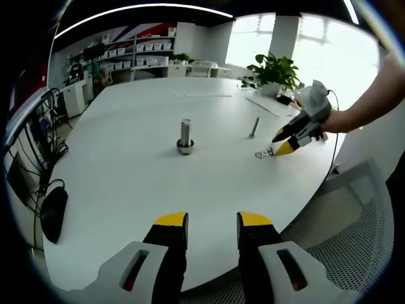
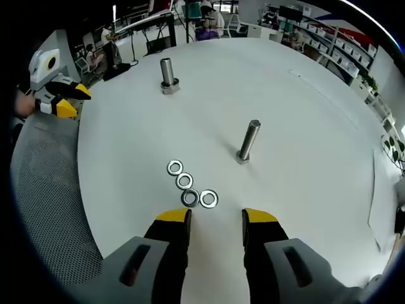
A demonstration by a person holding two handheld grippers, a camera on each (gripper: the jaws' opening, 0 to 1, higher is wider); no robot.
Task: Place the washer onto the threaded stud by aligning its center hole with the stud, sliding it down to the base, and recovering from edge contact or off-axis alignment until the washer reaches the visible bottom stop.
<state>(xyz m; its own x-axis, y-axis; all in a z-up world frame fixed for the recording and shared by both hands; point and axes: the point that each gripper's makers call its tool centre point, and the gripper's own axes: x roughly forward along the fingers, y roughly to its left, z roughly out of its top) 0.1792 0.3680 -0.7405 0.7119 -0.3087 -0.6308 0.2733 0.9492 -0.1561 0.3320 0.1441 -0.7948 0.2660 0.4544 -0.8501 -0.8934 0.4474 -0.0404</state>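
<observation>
Right tool [image 2: 215, 218] jaws apart, empty, just short of 4 washers [image 2: 190, 198] bunched touching on tabletop [image 2: 304, 126], stud [image 2: 248, 140] beyond. Left tool [image 1: 212, 221] apart, idle. Risk: pinch grabs 2 washers or skids one away; flat, thin.

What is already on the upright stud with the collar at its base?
In the right gripper view the upright stud carries one ring-like collar at its foot; whether that is a nut or a washer cannot be told. Four washers lie loose on the table.

silver washers [image 2: 190, 187], white table [image 2: 304, 158]
</observation>
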